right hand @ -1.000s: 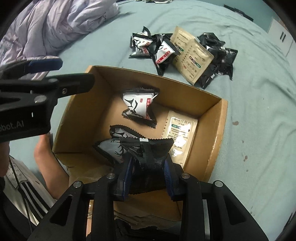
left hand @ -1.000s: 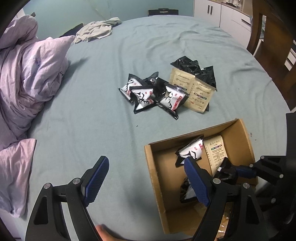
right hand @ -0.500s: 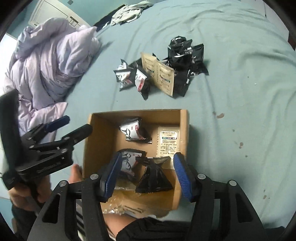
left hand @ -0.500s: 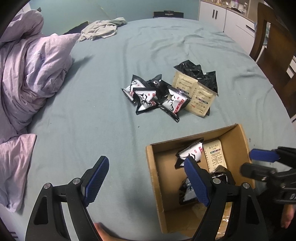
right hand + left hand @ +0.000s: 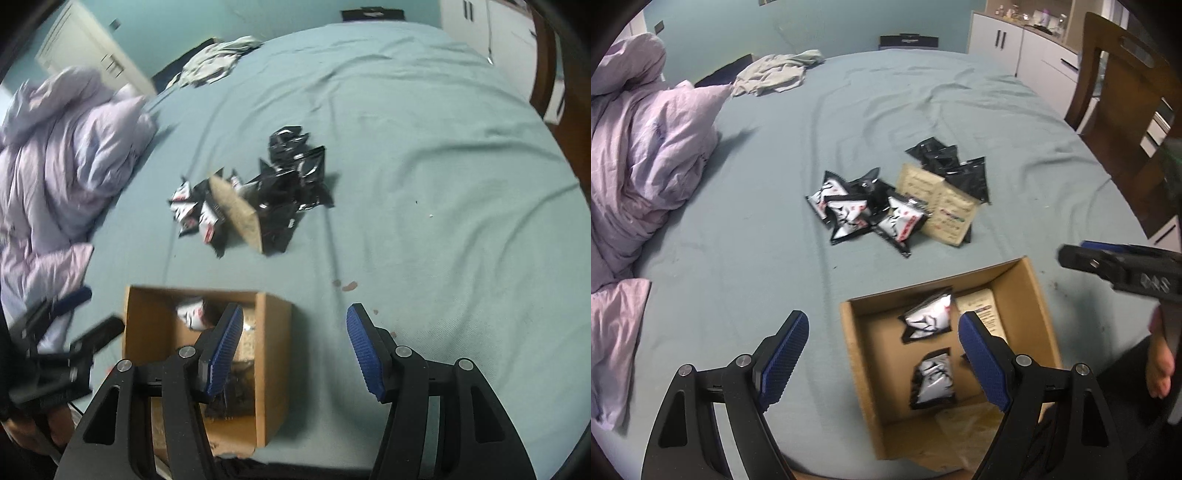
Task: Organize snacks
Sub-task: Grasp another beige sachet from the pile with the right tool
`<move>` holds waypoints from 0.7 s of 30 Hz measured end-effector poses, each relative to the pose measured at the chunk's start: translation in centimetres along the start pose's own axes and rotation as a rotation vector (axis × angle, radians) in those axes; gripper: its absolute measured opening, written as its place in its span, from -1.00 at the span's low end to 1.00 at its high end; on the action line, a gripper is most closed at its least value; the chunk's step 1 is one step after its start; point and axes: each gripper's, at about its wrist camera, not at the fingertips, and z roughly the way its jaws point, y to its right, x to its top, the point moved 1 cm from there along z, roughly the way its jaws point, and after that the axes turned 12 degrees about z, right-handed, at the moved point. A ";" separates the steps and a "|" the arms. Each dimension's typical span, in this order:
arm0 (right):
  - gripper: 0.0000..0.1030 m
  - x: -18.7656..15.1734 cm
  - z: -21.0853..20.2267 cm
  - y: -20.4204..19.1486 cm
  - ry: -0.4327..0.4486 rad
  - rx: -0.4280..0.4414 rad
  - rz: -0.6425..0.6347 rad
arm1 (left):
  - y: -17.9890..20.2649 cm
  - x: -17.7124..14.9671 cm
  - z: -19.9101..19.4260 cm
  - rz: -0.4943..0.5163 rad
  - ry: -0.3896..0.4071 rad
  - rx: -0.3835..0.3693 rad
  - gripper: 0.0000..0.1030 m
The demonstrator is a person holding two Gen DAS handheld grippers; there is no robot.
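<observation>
A brown cardboard box (image 5: 1039,295) sits on the teal bed near the front edge and holds several snack packets, among them a black-and-white packet (image 5: 929,319) and a beige sachet (image 5: 982,312). A pile of loose snack packets (image 5: 897,201) lies beyond it, also in the right wrist view (image 5: 255,201). My left gripper (image 5: 882,356) is open and empty, over the box's left wall. My right gripper (image 5: 293,349) is open and empty, above the box's right wall (image 5: 275,369); it also shows at the right of the left wrist view (image 5: 1123,266).
A lilac duvet (image 5: 639,155) is heaped at the left. A grey garment (image 5: 775,72) lies at the far edge. A wooden chair (image 5: 1126,92) and white cabinets (image 5: 1027,44) stand at the right. A bare foot (image 5: 1161,369) is near the box.
My right gripper opened and let the black packet go into the box, then rose and pulled back to the right. My left gripper stayed open and lifted slightly.
</observation>
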 end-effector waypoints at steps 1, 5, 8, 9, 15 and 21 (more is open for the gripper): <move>0.11 0.4 0.3 0.2 -0.017 0.012 0.012 | 0.2 0.1 0.0 0.005 0.001 0.000 0.64; 0.11 2.4 2.4 1.1 -0.079 0.059 0.074 | 0.6 0.6 0.5 0.023 -0.005 -0.005 0.64; 0.11 3.7 4.2 1.0 -0.080 -0.021 0.057 | 0.9 0.9 1.2 0.039 -0.022 -0.017 0.64; 0.11 4.2 4.9 0.7 -0.080 -0.051 0.040 | 1.0 1.0 1.3 0.040 -0.021 -0.020 0.64; 0.11 6.1 6.7 -2.7 -0.059 -0.020 -0.049 | 0.5 1.7 1.5 -0.002 0.001 -0.046 0.64; 0.11 6.9 10.0 -5.1 -0.047 -0.019 -0.157 | -2.0 2.0 2.1 -0.148 0.018 -0.117 0.64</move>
